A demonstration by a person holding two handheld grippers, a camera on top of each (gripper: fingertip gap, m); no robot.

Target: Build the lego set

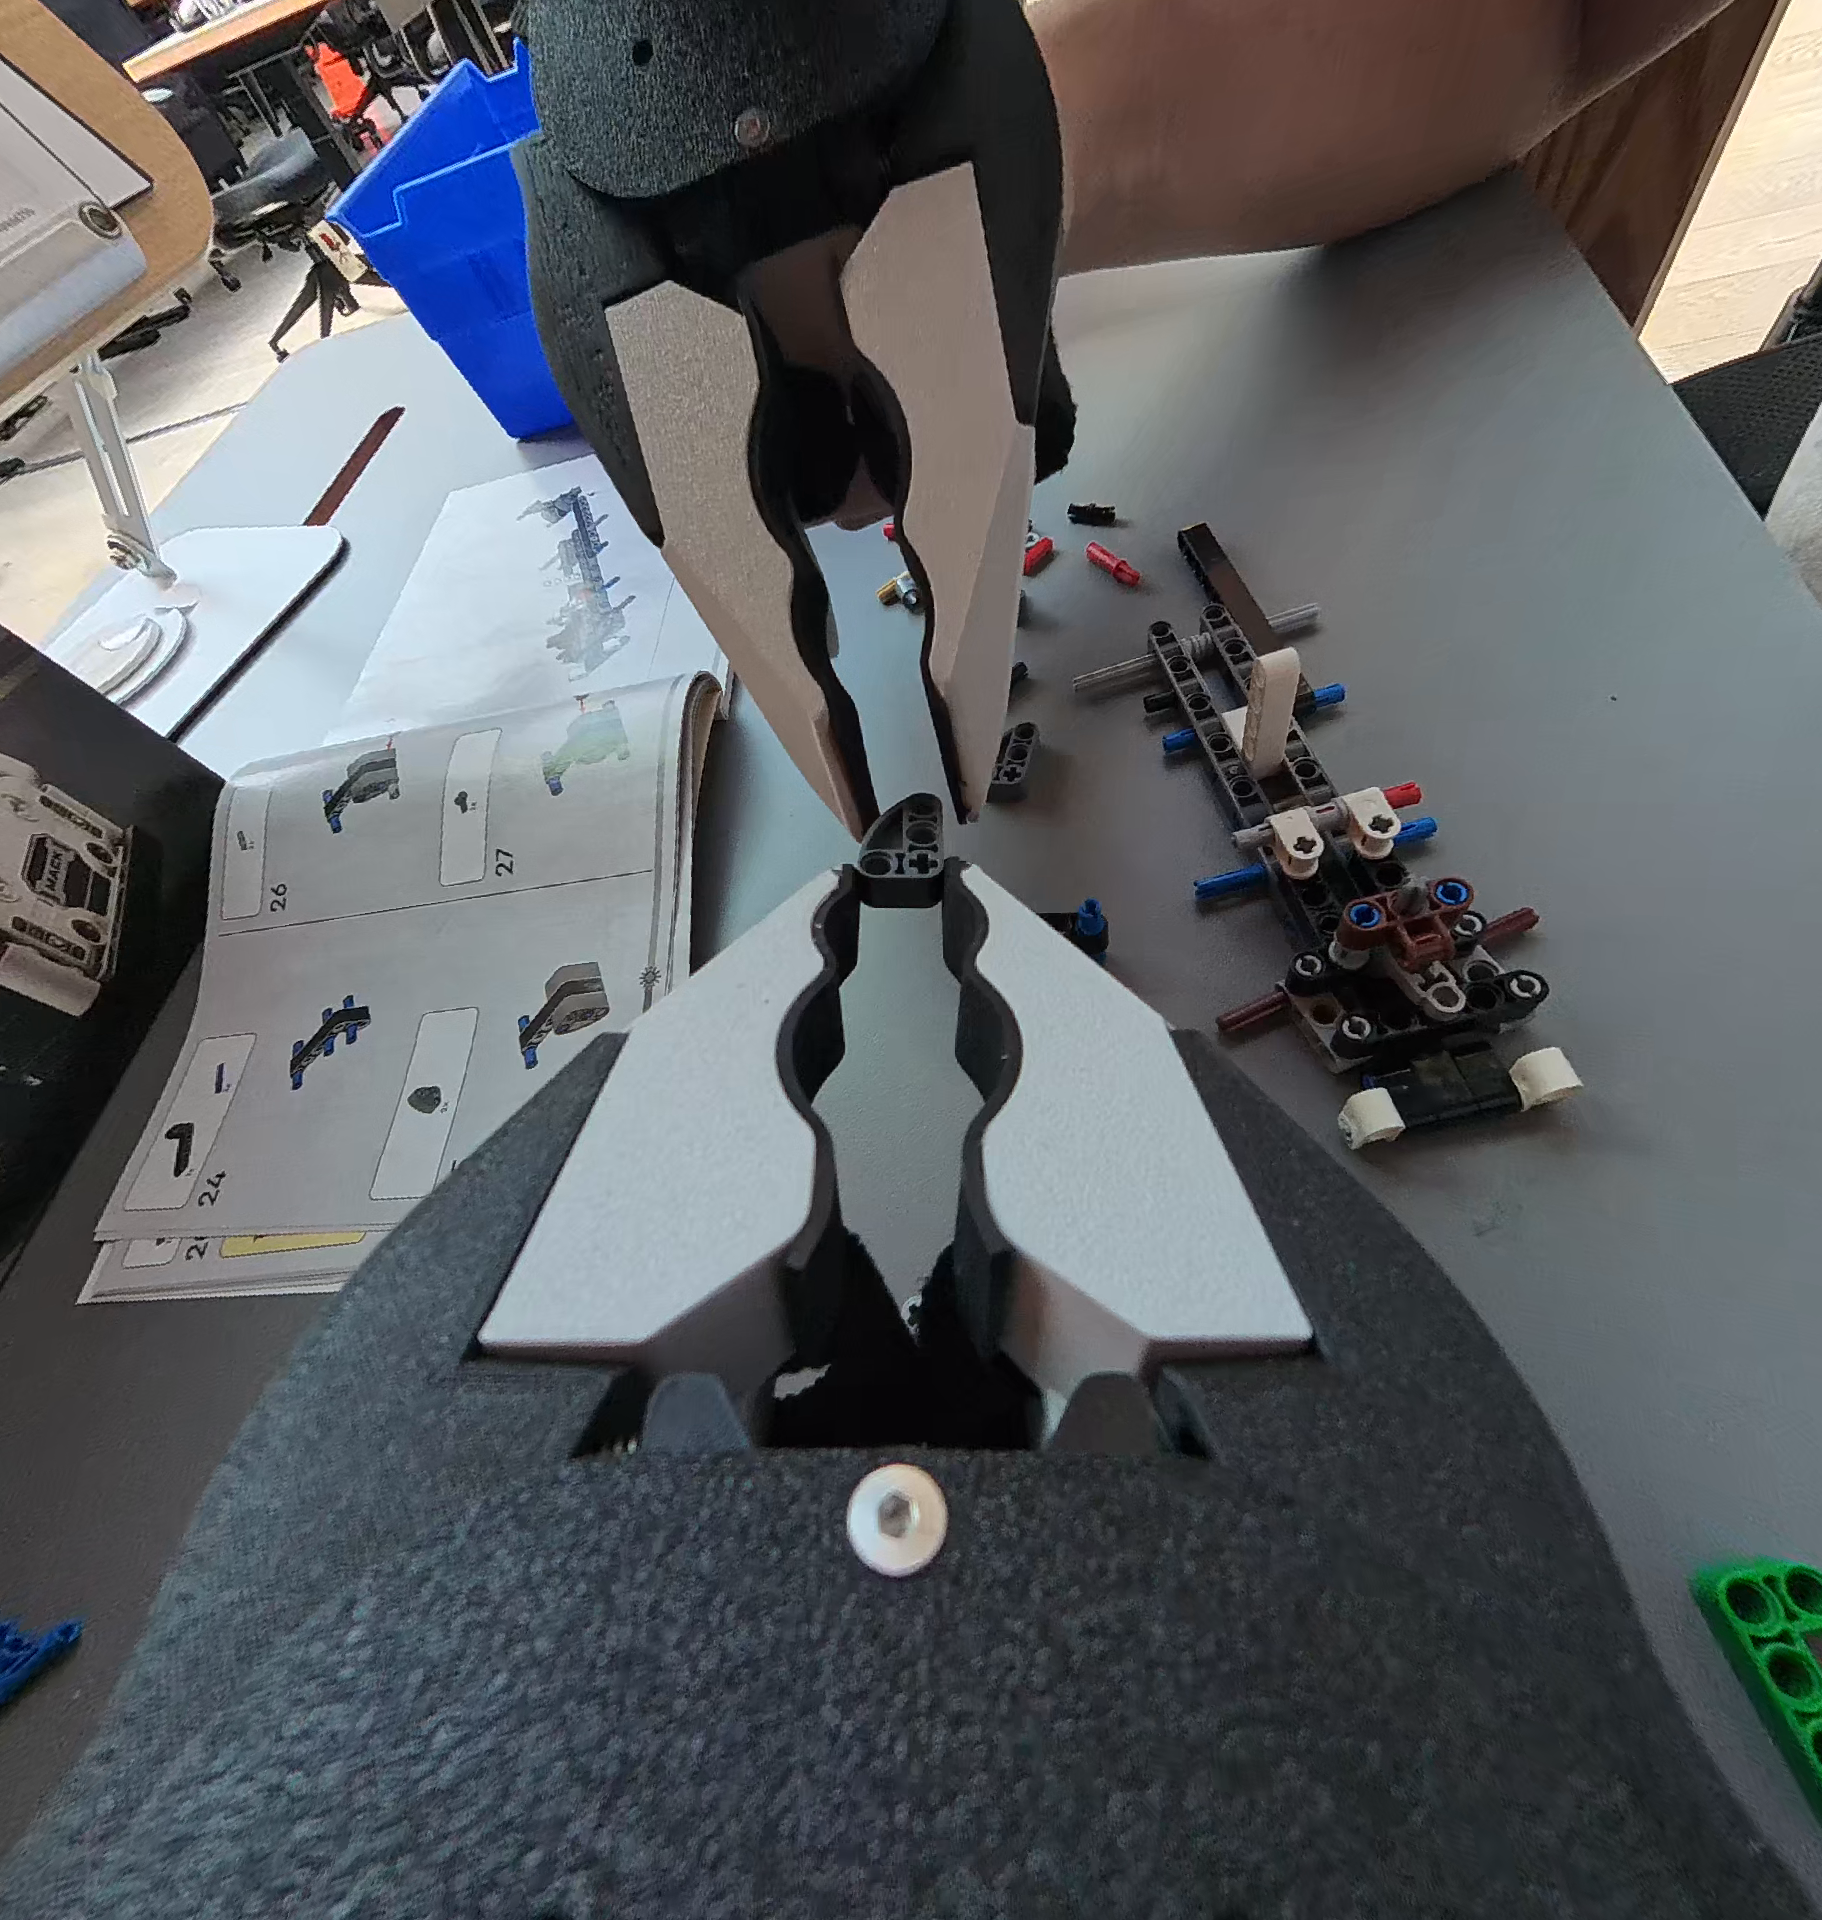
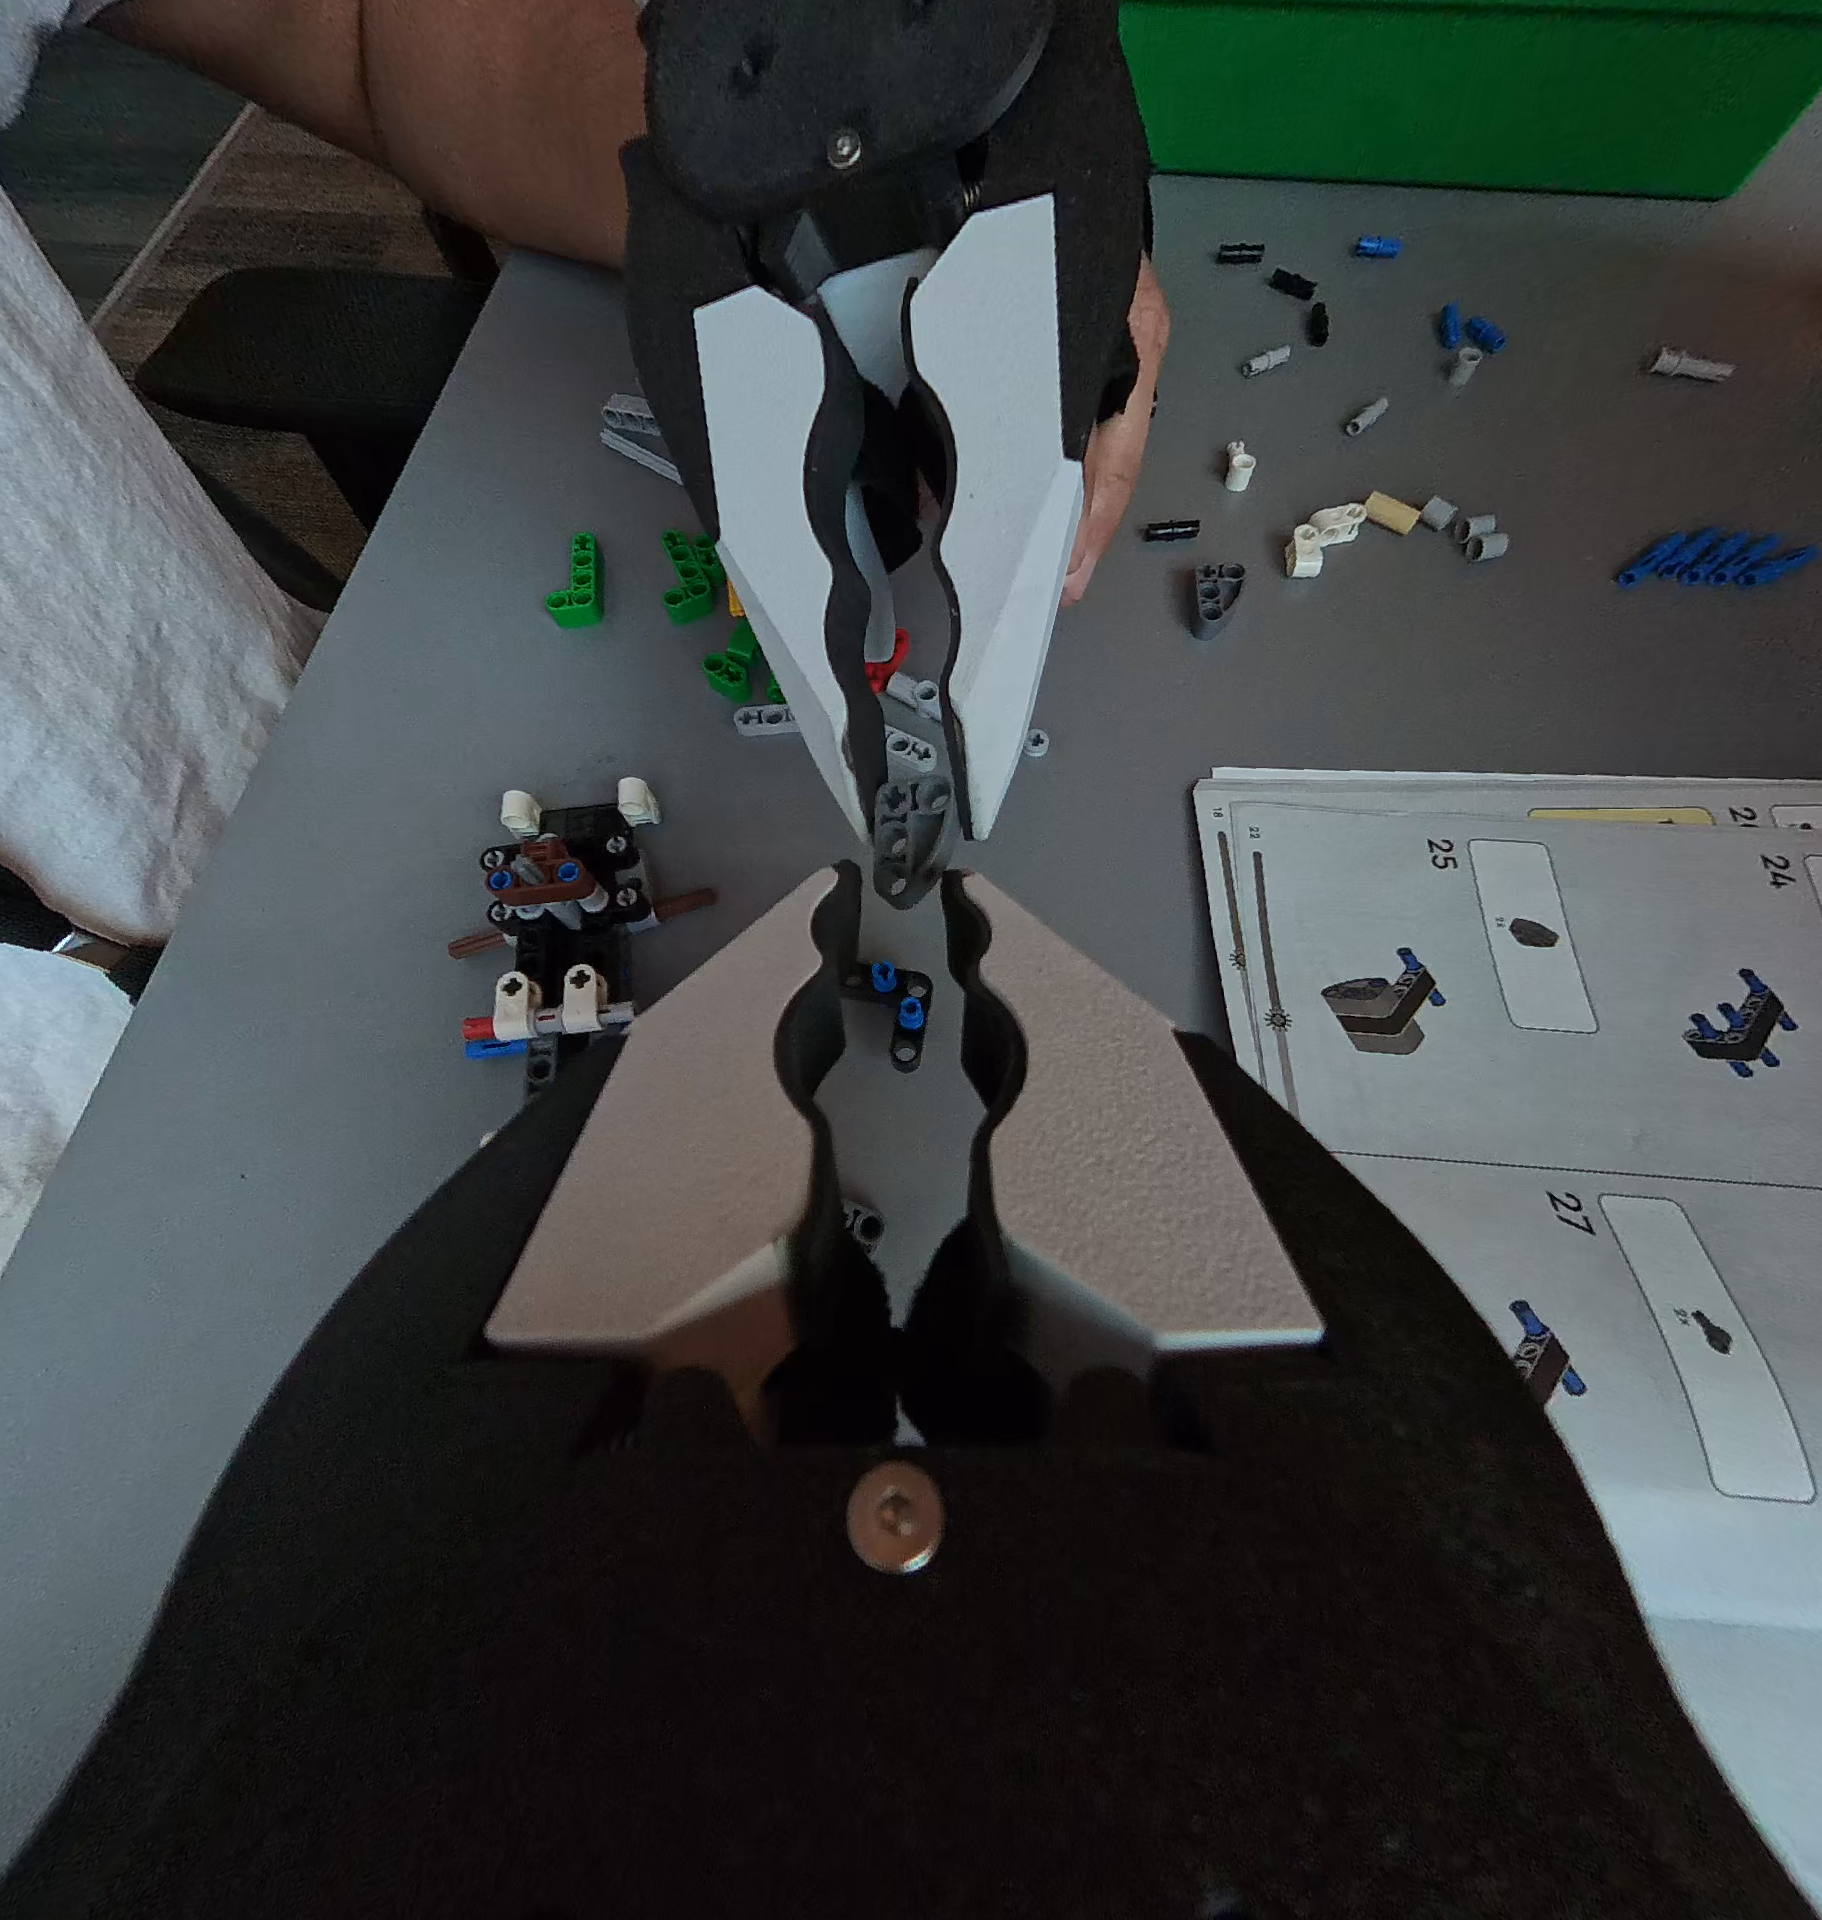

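Grey rounded piece point(image 1: 905, 854) pinched in left tongs point(image 1: 902, 883), right tongs point(image 2: 902, 883) parted (beside it)

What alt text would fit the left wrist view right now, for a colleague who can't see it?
The left gripper pinches a small dark grey curved building piece above a grey table, with the right gripper tip to tip opposite it. An open instruction booklet lies left; a partly built chassis lies right.
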